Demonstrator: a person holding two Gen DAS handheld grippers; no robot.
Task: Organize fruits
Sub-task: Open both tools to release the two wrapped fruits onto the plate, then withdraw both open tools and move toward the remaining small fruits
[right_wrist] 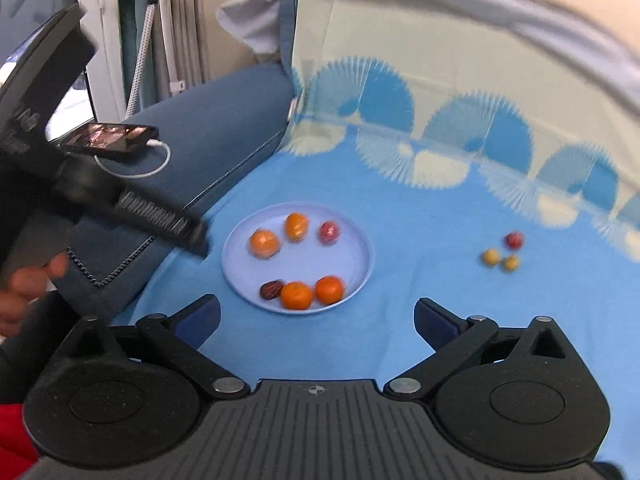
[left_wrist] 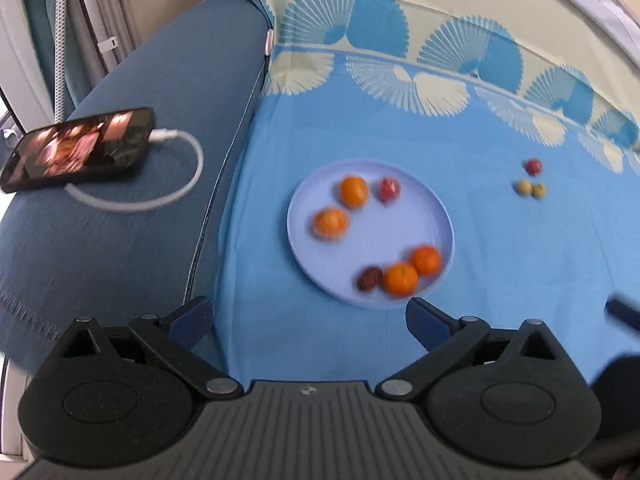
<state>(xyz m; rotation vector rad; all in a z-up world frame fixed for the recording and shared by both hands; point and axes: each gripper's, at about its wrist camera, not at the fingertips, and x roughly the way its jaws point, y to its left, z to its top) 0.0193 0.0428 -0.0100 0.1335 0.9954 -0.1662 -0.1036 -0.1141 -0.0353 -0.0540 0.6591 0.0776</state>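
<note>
Fruits sit in two groups on the blue cloth (left_wrist: pixel 500 248), and through the left wrist camera I see the pale plate (left_wrist: pixel 312 248) holding four oranges (left_wrist: pixel 353 191), a red fruit (left_wrist: pixel 389 189) and a dark date (left_wrist: pixel 369 278), while three small fruits (left_wrist: pixel 532 182), one red and two yellowish, lie well apart to the right on the bare cloth. My left claw (left_wrist: pixel 308 320) stands wide open with nothing between its fingers, hanging short of the plate's near rim. A phone (left_wrist: pixel 78 148) on its white cable (left_wrist: pixel 188 176) rests on the darker cushion at left; I would keep clear of it. From the right wrist camera the same plate (right_wrist: pixel 356 256) shows left of centre and the loose trio (right_wrist: pixel 502 252) to the right, nearer this side. My right claw (right_wrist: pixel 318 322) is also spread open and empty, above the cloth. The left claw's body (right_wrist: pixel 120 200) crosses the upper left of this view. I judge the next fetch is the trio, best taken by the right claw: come down over one small fruit at a time, straddle it squarely, and close gently so its neighbours, which lie just beside each other, do not roll away.
</note>
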